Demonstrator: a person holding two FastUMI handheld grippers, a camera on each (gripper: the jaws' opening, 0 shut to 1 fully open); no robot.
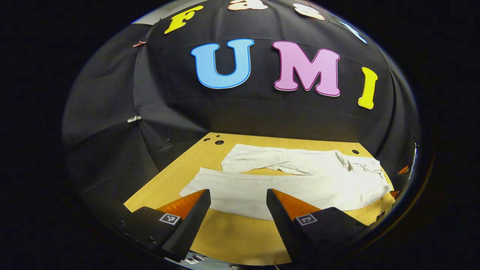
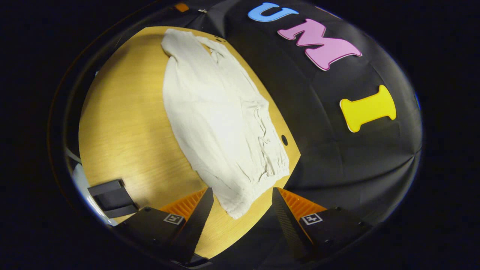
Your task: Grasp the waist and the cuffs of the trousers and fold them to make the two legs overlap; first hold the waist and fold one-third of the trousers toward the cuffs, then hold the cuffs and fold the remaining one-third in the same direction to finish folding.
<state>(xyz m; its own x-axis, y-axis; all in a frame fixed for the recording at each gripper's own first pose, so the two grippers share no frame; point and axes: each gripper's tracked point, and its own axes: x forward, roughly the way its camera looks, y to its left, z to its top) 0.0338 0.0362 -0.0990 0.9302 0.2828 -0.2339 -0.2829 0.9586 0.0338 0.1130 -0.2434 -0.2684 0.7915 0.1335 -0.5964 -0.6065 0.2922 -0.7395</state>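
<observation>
Wooden table (image 1: 228, 232) with light grain, a few round holes near its far edge (image 1: 219, 142), black cloth wall (image 1: 112, 112) draped behind and around it, creased, with small clips (image 1: 134, 119) pinning it on the left side. Trousers (image 1: 300, 180), off-white, lie flat and unfolded on the table. In the left gripper view they sit just ahead of the left gripper (image 1: 238, 195), legs spread apart and running off to its left, waist to its right; the nearer leg's hem edge lies right in front of the fingertips, apparently not touching. Left gripper's fingers are apart, nothing between them but bare table and the leg's edge beyond. In the right gripper view the right gripper (image 2: 243, 193) is at the table's corner, fingers also apart; the gathered waist (image 2: 270, 165) with its drawstring is just ahead of it, and one waist corner (image 2: 234, 212) reaches down between the fingertips, contact not clear. From there the trousers (image 2: 210, 112) stretch away up and to the left. A dark boxy object (image 2: 110, 197) sits at the table edge to this gripper's left; can't tell what it is.
</observation>
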